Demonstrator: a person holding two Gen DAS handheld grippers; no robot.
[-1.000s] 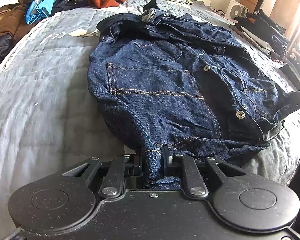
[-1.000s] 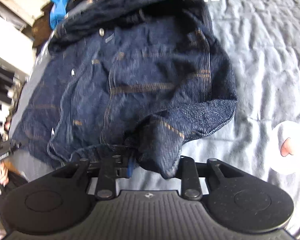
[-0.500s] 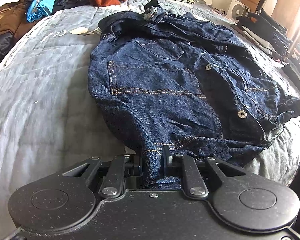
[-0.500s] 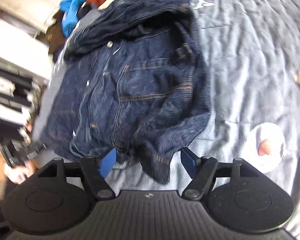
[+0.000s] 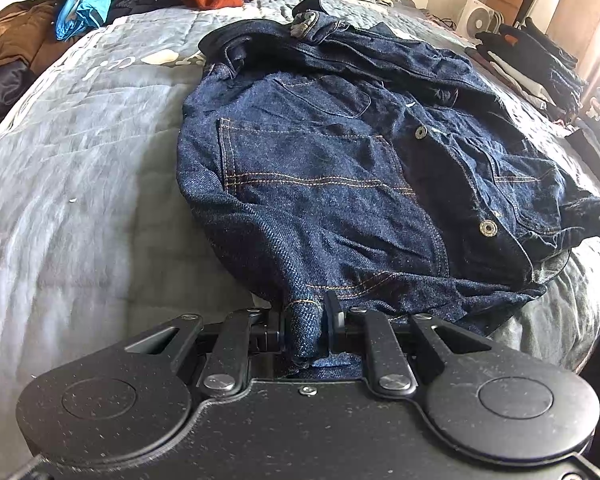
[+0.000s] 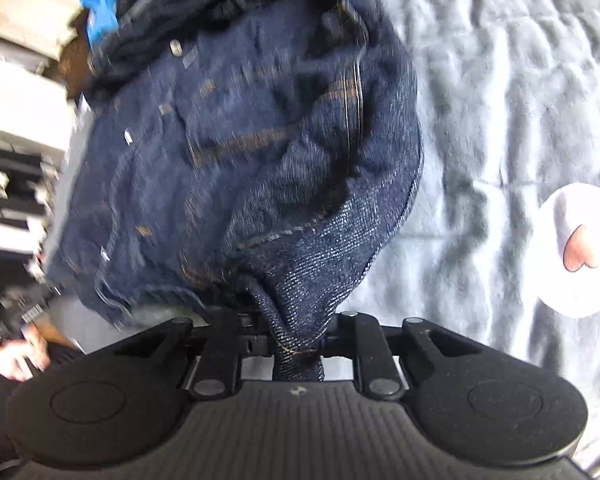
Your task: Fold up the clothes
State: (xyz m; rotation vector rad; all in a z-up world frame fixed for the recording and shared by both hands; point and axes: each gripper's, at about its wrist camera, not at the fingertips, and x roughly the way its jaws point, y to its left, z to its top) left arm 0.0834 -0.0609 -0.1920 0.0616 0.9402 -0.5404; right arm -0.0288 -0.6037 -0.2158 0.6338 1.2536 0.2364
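A dark denim jacket (image 5: 340,168) lies spread on a grey quilted bed (image 5: 80,160), stretching away ahead of both sets of fingers. The left gripper (image 5: 306,320) is clamped on a fold of the hem. The right gripper (image 6: 296,336), its jaws having just been closing, pinches a bunched corner, apparently so both ends can be lifted together for a fold.

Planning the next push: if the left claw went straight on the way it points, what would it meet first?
The denim jacket itself: the left claw is shut on its hem, and bunched denim lies directly ahead on the grey bedspread. Depth beyond is unclear.
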